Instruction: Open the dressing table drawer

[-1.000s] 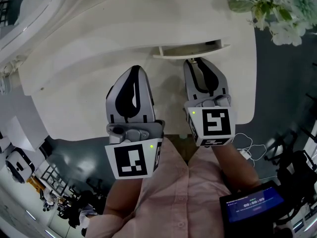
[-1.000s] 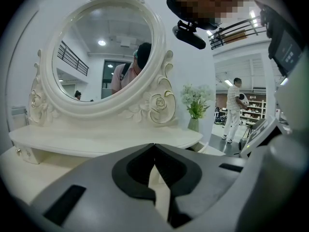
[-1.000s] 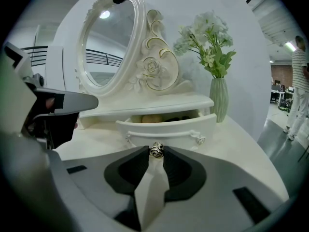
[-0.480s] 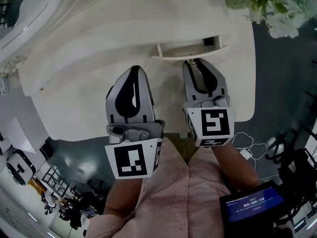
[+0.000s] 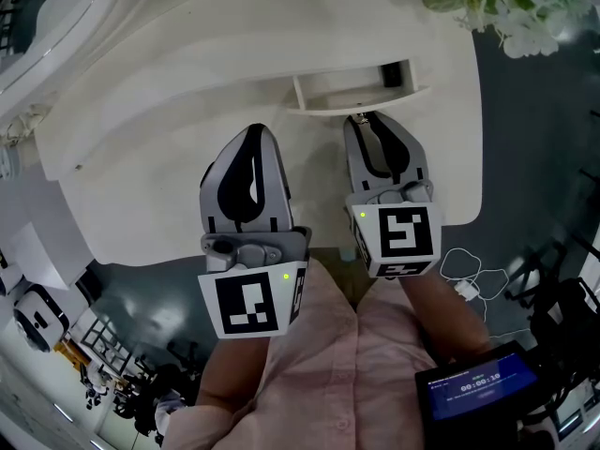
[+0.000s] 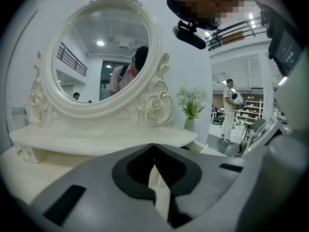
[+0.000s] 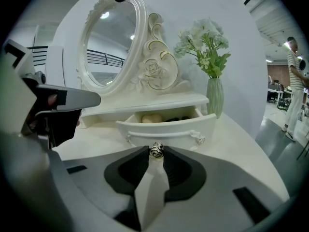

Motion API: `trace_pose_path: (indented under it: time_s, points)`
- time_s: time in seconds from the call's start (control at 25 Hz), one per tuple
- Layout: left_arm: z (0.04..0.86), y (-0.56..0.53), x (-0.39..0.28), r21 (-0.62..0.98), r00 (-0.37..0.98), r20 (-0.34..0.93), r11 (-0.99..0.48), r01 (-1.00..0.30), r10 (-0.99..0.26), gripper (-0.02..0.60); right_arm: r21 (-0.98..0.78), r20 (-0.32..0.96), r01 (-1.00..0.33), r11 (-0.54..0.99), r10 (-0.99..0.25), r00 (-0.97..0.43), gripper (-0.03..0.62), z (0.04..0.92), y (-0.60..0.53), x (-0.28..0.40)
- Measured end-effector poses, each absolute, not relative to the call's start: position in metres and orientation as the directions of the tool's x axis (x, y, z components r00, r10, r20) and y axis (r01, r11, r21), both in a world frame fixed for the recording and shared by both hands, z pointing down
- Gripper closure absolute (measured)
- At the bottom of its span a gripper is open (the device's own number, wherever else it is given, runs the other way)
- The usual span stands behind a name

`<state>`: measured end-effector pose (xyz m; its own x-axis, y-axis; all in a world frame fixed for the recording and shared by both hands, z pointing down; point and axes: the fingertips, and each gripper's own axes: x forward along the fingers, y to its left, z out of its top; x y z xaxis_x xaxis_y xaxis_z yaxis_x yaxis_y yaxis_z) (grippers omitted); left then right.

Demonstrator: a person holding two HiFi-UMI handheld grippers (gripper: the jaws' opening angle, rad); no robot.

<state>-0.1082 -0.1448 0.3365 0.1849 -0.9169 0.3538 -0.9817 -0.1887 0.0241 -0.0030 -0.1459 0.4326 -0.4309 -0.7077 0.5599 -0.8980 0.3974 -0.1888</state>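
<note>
Two grippers work at one white dressing desk (image 5: 141,195): the right gripper (image 5: 367,120) is clamped on the small metal knob (image 7: 156,150) of the drawer (image 7: 166,125). That drawer stands partly pulled out under the mirror shelf, towards the desk's right side, with a pale item and dark items inside. The left gripper (image 6: 154,146), jaw tips together on nothing, is held over the desk top beside the right one; an oval carved mirror (image 6: 104,57) rises behind, and a vase (image 7: 215,96) of white flowers stands by the drawer's right end.
</note>
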Motion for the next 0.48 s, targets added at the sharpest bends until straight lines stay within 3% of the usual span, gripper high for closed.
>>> trace_pose_path:
  time_s: [0.48]
  points:
    - [0.3369, -0.1399, -0.1036, 0.023, 0.185, 0.35, -0.189, -0.982, -0.918, 0.56, -0.192, 0.561, -0.897, 0.399, -0.705, -0.434, 0.49, 0.4347, -0.1394, 0.0005]
